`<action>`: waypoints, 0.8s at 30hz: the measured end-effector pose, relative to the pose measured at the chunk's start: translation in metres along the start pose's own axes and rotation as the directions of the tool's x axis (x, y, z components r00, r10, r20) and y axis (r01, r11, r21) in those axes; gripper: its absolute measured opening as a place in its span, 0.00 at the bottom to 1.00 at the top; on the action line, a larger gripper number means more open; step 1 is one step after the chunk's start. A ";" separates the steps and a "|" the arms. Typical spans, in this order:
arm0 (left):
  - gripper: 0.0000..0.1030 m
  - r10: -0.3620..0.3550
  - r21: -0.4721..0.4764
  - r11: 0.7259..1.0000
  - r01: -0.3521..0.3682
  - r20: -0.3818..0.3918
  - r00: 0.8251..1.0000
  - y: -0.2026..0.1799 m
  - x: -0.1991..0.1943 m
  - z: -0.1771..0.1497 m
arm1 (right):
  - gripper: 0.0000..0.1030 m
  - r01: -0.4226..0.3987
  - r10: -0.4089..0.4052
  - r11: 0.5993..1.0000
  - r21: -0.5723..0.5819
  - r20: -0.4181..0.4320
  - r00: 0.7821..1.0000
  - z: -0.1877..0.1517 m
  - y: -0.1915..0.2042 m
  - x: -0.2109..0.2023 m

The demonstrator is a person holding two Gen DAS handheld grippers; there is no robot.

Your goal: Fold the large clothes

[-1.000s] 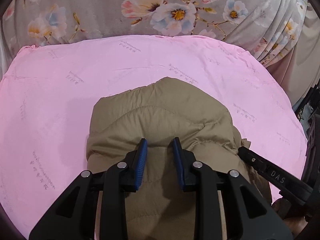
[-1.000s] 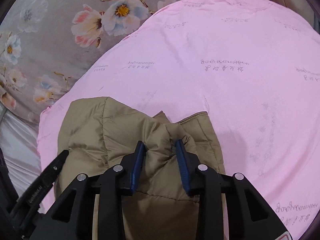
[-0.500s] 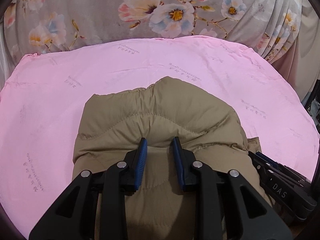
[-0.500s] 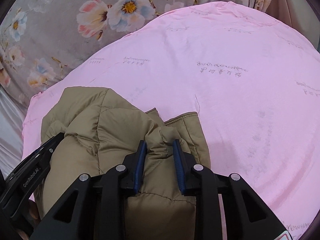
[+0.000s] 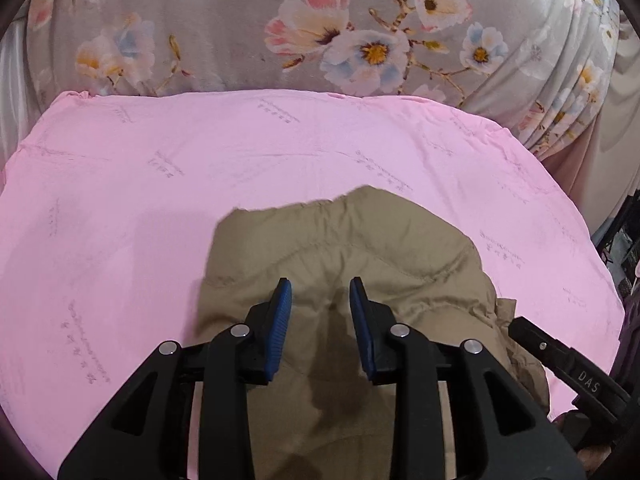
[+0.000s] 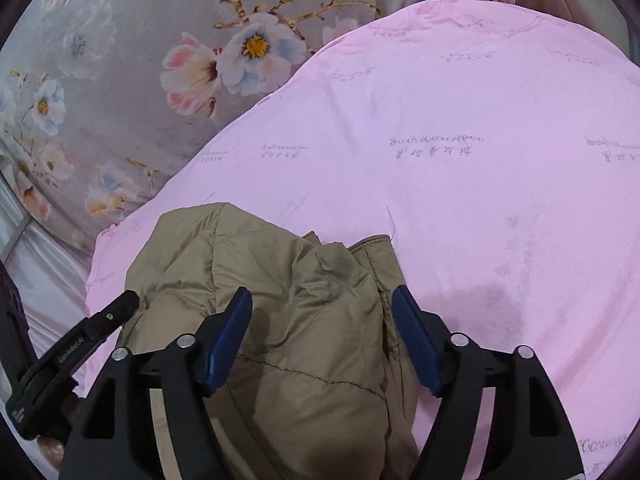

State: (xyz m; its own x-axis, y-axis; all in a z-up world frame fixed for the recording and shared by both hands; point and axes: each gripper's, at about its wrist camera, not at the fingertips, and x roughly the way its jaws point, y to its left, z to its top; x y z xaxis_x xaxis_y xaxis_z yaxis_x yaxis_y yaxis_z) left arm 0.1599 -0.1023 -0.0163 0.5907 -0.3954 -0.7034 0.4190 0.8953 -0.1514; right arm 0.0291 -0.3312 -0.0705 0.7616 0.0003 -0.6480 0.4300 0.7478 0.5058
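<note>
A khaki quilted jacket lies folded in a bundle on a pink sheet. My left gripper hovers over its near part; the jaws are opening a little and the fabric lies flat beneath the blue pads, not pinched. In the right wrist view the same jacket sits at lower left. My right gripper is over it with its jaws opening wide, the puffed fabric between the pads but not pressed. Each gripper shows at the edge of the other's view: the right gripper and the left gripper.
The pink sheet spreads wide beyond the jacket to the far side and right. Grey floral fabric rises behind it and falls in folds at the far right. Dark furniture shows at the right edge of the left wrist view.
The right jaws have sprung wide and let go of the pinched jacket fold. The left jaws have eased apart, and the bunched fabric between them has settled flat on the sheet.
</note>
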 end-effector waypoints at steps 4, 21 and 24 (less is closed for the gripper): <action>0.28 -0.050 -0.035 0.998 0.049 -0.025 0.998 0.008 -0.005 0.024 | 0.55 -0.061 0.059 0.998 -0.016 -0.093 0.994 0.003 0.008 0.019; 0.28 0.073 0.098 0.993 -0.065 -0.082 0.994 -0.034 0.043 -0.003 | 0.18 0.104 -0.105 0.983 -0.151 0.004 0.994 -0.014 0.013 0.018; 0.28 0.068 0.088 0.994 -0.061 -0.079 0.995 -0.031 0.049 -0.003 | 0.21 0.091 -0.092 0.985 -0.148 -0.002 0.996 -0.015 0.008 0.025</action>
State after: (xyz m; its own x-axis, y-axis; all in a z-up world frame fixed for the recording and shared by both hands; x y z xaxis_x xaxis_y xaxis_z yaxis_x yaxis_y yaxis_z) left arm 0.1740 -0.1491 -0.0479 0.5617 -0.3158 -0.7647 0.4406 0.8965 -0.0465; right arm 0.0442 -0.3157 -0.0911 0.7177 -0.0672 -0.6931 0.4207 0.8350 0.3547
